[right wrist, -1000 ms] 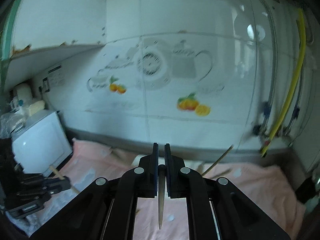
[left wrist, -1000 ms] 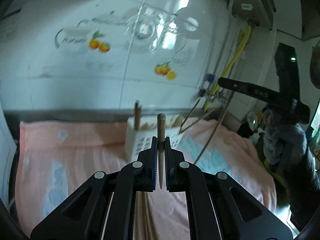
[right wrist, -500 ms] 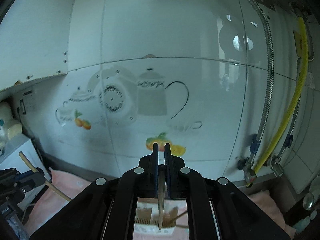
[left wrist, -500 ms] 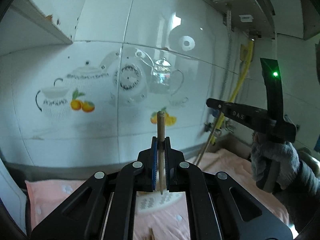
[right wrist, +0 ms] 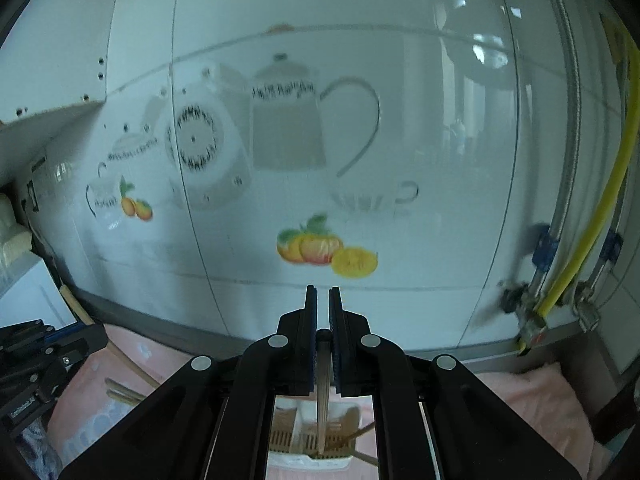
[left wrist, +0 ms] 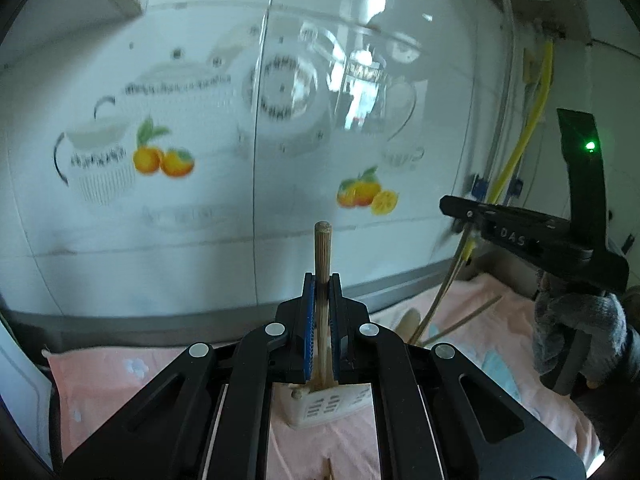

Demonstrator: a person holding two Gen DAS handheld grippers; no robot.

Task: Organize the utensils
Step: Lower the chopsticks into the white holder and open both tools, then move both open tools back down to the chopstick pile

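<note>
My left gripper (left wrist: 320, 284) is shut on a wooden chopstick (left wrist: 322, 256) that stands upright, its blunt end above the fingertips. Below it is a white slotted utensil holder (left wrist: 320, 408) on a pink cloth (left wrist: 120, 380). My right gripper (right wrist: 323, 296) is shut on a thin wooden chopstick (right wrist: 322, 400) that hangs down, its tip over or in the white holder (right wrist: 312, 446), which holds several wooden utensils. The right gripper (left wrist: 460, 204) also shows at the right of the left wrist view. The left gripper (right wrist: 80, 340) shows at the left of the right wrist view.
A white tiled wall (right wrist: 320, 160) with teapot and fruit decals stands close behind. Yellow hose and metal pipes (right wrist: 592, 220) run down at the right. Loose wooden chopsticks (left wrist: 460, 320) lie on the cloth. A white appliance (right wrist: 24, 296) stands at the left.
Both grippers have tilted down a little and come closer over the holder, each still holding its chopstick. The holder shows more fully beneath both.
</note>
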